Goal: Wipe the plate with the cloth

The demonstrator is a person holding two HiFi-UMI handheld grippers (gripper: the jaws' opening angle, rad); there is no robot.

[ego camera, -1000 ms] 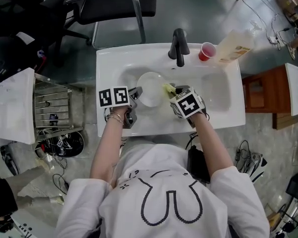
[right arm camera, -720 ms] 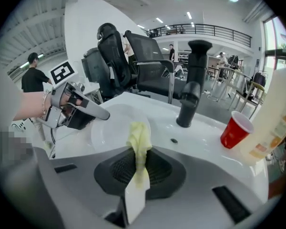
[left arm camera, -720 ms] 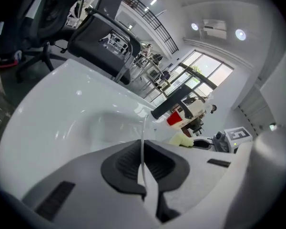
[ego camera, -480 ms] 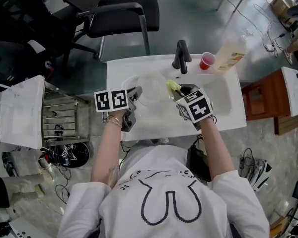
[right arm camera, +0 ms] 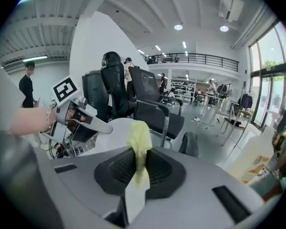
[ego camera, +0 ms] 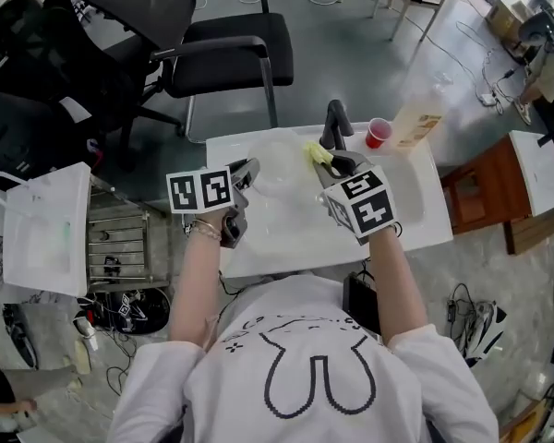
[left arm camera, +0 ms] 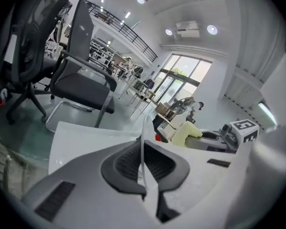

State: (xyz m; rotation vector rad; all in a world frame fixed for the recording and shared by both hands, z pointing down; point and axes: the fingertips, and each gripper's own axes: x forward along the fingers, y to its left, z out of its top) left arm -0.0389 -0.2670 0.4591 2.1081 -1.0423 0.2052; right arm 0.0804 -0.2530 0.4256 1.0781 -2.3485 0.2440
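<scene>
The plate (ego camera: 275,166) is pinched by its rim in the left tongs (left arm camera: 143,151), whose pads are pressed together on it. In the left gripper view it is seen edge-on as a thin pale line rising between them. A rim grip of this kind probably leaves both faces free for the cloth and keeps the tongs out of the wiping path.

The cloth (right arm camera: 139,137) is clamped in the right tongs (right arm camera: 139,163). A yellow tuft is left standing out beyond the tips, and a paler tail hangs down behind the pads. The tuft is judged to be the working end, held forward so that it reaches the plate before the hard tongs do.

In the head view the plate appears to be held up over the sink (ego camera: 415,210), at 9 o'clock from the cloth and at 8 o'clock from the tap (ego camera: 333,118). The cloth is seen just beside the plate's edge at 3 o'clock. Whether the two are touching cannot be told.

The plate looks round, thin and milky, almost see-through, with a smooth face. No dirt can be made out on it. The cloth looks soft, crumpled and pale yellow.
</scene>
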